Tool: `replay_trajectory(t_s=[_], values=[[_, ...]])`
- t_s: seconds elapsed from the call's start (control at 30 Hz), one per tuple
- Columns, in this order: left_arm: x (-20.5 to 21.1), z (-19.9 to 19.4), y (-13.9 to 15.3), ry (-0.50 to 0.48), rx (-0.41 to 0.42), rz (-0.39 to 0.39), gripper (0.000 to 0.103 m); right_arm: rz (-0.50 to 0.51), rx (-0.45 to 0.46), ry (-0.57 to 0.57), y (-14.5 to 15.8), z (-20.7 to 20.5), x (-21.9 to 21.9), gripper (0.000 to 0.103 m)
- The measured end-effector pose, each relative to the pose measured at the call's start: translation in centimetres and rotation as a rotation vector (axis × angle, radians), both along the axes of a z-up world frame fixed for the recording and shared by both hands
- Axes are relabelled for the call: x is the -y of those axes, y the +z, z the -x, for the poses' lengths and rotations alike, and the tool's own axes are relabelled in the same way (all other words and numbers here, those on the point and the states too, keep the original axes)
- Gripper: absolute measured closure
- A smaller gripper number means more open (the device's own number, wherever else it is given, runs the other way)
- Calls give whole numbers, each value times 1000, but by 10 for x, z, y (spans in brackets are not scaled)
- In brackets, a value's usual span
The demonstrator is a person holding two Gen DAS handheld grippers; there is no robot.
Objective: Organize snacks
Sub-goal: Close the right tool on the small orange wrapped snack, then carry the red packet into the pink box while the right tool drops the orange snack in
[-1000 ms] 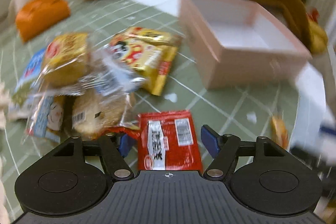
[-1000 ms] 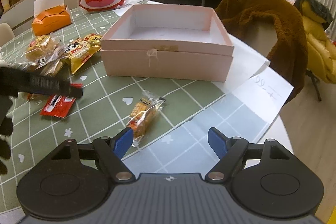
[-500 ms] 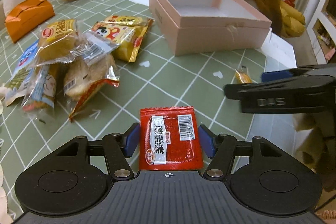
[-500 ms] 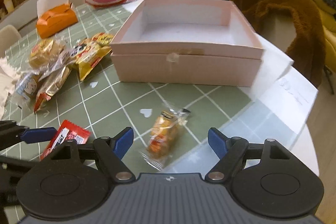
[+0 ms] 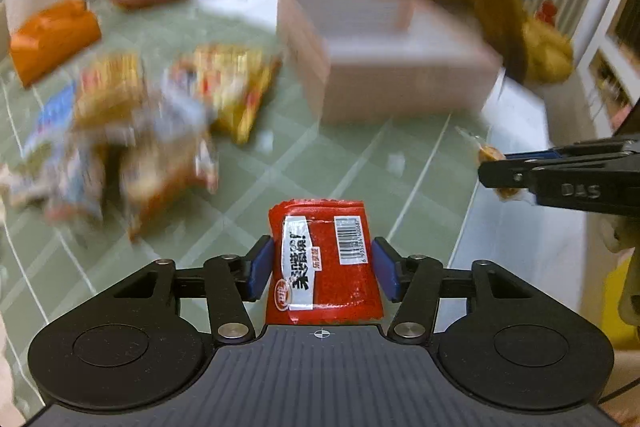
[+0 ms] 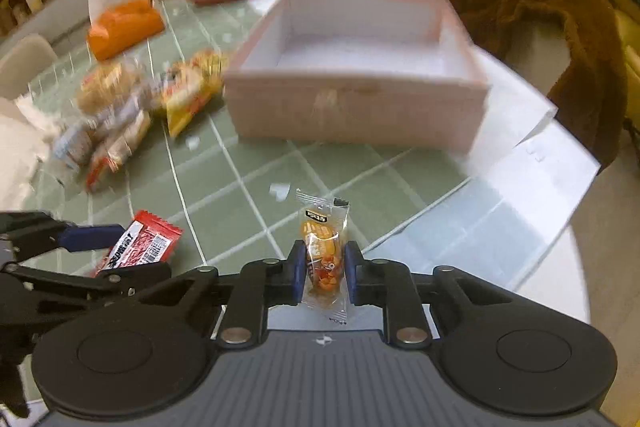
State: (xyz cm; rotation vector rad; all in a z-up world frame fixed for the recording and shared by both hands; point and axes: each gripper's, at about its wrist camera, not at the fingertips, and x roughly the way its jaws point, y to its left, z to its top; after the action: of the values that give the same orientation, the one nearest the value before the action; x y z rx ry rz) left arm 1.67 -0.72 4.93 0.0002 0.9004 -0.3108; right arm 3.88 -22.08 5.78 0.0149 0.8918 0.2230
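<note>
The red packet [image 5: 324, 259] is held between the blue pads of the left gripper [image 5: 323, 269], whose jaws are closing on its two side edges; it is lifted clear of the table [image 5: 280, 163]. Its long axis runs forward along the fingers, barcode side up. The orange snack [image 6: 323, 254] is clamped upright-lengthwise between the shut pads of the right gripper [image 6: 322, 273], its sealed end pointing away toward the pink box [image 6: 356, 107]. More snacks [image 6: 120, 115] are piled left of the box. Both views are blurred.
</note>
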Motion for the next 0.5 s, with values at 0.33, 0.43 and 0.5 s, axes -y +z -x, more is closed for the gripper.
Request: replay_trajectory(t_s=[0.33,0.43,0.5], values=[[22,-155,122,-57,135,355,36,-91,221,-35,136,-112,37,62],[24,-190,105,-10,40,371,40,-88,204,-112,143,-137,48,39],[15,-186,98,-6,57,399,40,-97,209,-139,140,-132,55,38]])
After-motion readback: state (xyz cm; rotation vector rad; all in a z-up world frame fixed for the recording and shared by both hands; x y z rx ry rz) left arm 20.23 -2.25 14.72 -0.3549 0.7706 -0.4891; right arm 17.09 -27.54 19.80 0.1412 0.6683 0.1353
